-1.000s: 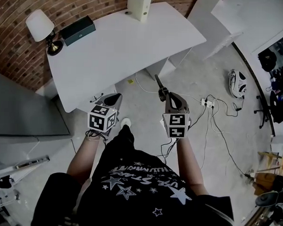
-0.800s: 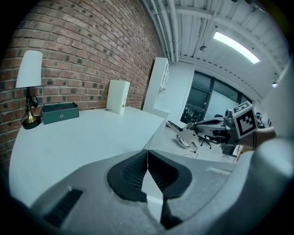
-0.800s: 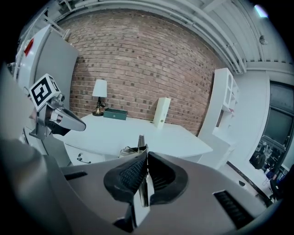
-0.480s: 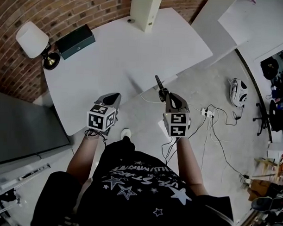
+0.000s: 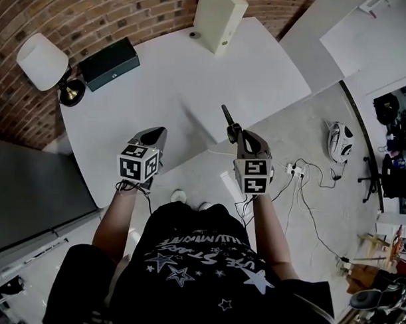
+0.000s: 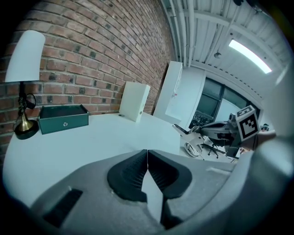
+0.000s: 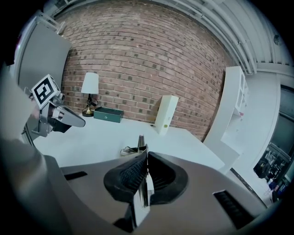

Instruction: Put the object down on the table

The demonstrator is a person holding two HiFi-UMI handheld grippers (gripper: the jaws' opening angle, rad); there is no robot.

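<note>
1. Right gripper (image 7: 145, 149) – jaws nearly together, pinched on the object (image 7: 140, 140). It is a thin dark piece whose far end pokes out past the pads. What exactly it is can't be told.
2. In the head view the object (image 5: 227, 117) sticks out from the right gripper (image 5: 235, 134), pointing far and a bit left. It shows against the white table (image 5: 192, 78) close to the near edge. It is held up in the air, not lying on the top.
3. Left gripper (image 6: 147, 153) – pads closed against each other, nothing btwn them.
4. In the head view the left gripper (image 5: 159, 132) is over the table's near-left part, well apart from the right one. Both point toward the far side.
5. On the far side of the table:
   - a lamp (image 5: 41, 61) w/ a white shade at far left
   - a dark green box (image 5: 111, 63) just right of the lamp
   - a cream upright box (image 5: 220, 19) further right, near the far edge
6. A brick wall (image 7: 151, 59) stands behind the table.
7. On the grey floor (image 5: 287, 124) right of the table, loose cables (image 5: 301, 195) trail about.
8. The person's black T-shirt (image 5: 199, 257) w/ a star print fills the near part of the head view, w/ both forearms reaching out to the grippers.
</note>
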